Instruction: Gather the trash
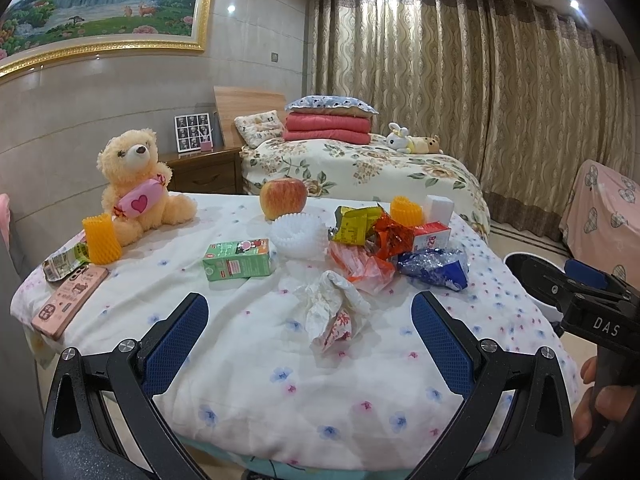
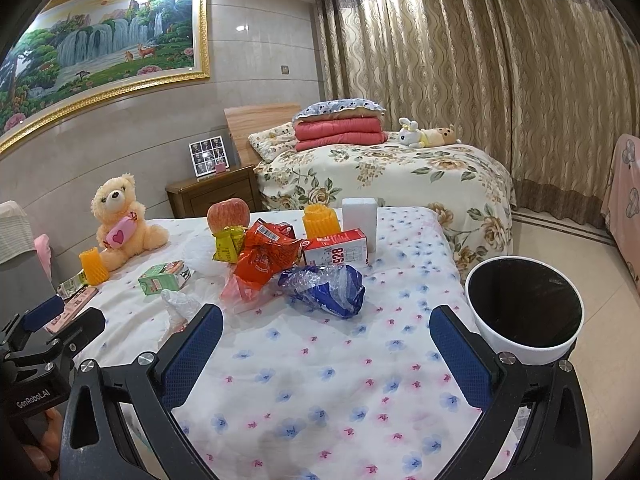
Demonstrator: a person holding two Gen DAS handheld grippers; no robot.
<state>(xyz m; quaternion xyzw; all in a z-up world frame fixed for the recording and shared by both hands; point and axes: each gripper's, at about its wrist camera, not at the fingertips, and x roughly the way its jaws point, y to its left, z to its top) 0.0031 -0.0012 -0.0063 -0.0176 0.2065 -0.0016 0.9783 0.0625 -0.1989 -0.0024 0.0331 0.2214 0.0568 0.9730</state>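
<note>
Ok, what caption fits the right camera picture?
Open right gripper faces wrappers on bed, bin beside.

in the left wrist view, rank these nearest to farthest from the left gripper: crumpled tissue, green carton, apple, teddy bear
From the left gripper, both jaws open:
1. Crumpled tissue, just ahead between the fingers.
2. Green carton, ahead and a little left.
3. Apple, at the far edge of the cover, centre; and teddy bear, far left corner. These two are too close to call.

Near bedspread [image 2: 320,380] bare; wrapper pile [image 2: 272,256] crowds middle; bin [image 2: 524,308] right
</note>
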